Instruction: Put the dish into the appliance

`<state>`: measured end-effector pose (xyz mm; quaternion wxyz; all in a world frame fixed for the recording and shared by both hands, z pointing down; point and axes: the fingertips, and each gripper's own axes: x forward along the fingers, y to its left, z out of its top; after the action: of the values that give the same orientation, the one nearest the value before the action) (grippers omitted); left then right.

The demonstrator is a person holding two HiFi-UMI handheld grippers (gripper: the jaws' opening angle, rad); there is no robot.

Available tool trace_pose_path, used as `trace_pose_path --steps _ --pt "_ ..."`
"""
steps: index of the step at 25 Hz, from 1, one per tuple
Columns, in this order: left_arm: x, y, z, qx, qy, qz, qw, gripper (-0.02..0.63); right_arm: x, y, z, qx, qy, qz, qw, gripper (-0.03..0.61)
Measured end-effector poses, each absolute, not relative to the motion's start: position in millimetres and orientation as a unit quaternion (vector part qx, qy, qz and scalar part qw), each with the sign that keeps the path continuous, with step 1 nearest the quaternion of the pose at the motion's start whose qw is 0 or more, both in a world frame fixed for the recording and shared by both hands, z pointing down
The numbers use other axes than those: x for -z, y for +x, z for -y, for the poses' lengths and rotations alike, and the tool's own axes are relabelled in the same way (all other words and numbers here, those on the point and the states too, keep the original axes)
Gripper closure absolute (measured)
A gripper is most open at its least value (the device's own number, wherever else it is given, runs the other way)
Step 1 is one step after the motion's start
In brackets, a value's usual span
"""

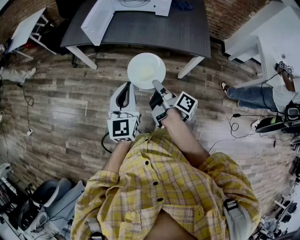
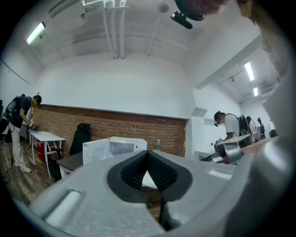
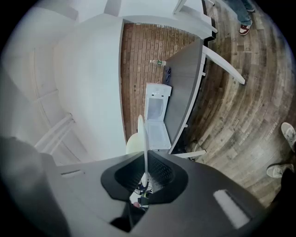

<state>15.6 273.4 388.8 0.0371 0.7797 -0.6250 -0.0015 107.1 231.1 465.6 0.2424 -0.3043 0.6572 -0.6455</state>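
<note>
A round white dish point(image 1: 146, 70) hangs over the wooden floor in front of a dark table point(image 1: 154, 33). My right gripper point(image 1: 157, 86) is shut on its near rim. In the right gripper view the dish point(image 3: 144, 139) shows edge-on, clamped between the pads. The white appliance point(image 1: 136, 5), a microwave, stands on the table with its door point(image 1: 96, 21) swung open; it also shows as the microwave point(image 3: 157, 109) and the microwave point(image 2: 115, 148). My left gripper point(image 1: 127, 90) is to the left of the dish, shut and empty, its pads point(image 2: 159, 173) meeting at the tips.
The table legs point(image 1: 190, 66) stand just beyond the dish. A person point(image 1: 262, 93) is at the right by a white table point(image 1: 274, 33). Cables point(image 1: 234, 129) lie on the floor. Another white table point(image 1: 26, 28) is at far left.
</note>
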Motion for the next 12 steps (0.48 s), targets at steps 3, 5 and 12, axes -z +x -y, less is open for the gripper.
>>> trace_pose_path --steps 3,5,12 --pt "-387.8 20.5 -273.6 0.0 0.779 0.627 0.035 0.618 -468.2 113.0 -231.5 0.652 -0.304 -0.651 0.244 0.565" --pt "-386.9 24.2 -273.0 0.0 0.78 0.625 0.034 0.618 -467.2 116.8 -230.2 0.652 -0.303 -0.649 0.248 0.565" --pt "-391.0 34.5 -270.2 -0.005 0.777 0.629 0.032 0.618 -468.7 128.2 -225.0 0.653 -0.299 -0.648 0.255 0.566"
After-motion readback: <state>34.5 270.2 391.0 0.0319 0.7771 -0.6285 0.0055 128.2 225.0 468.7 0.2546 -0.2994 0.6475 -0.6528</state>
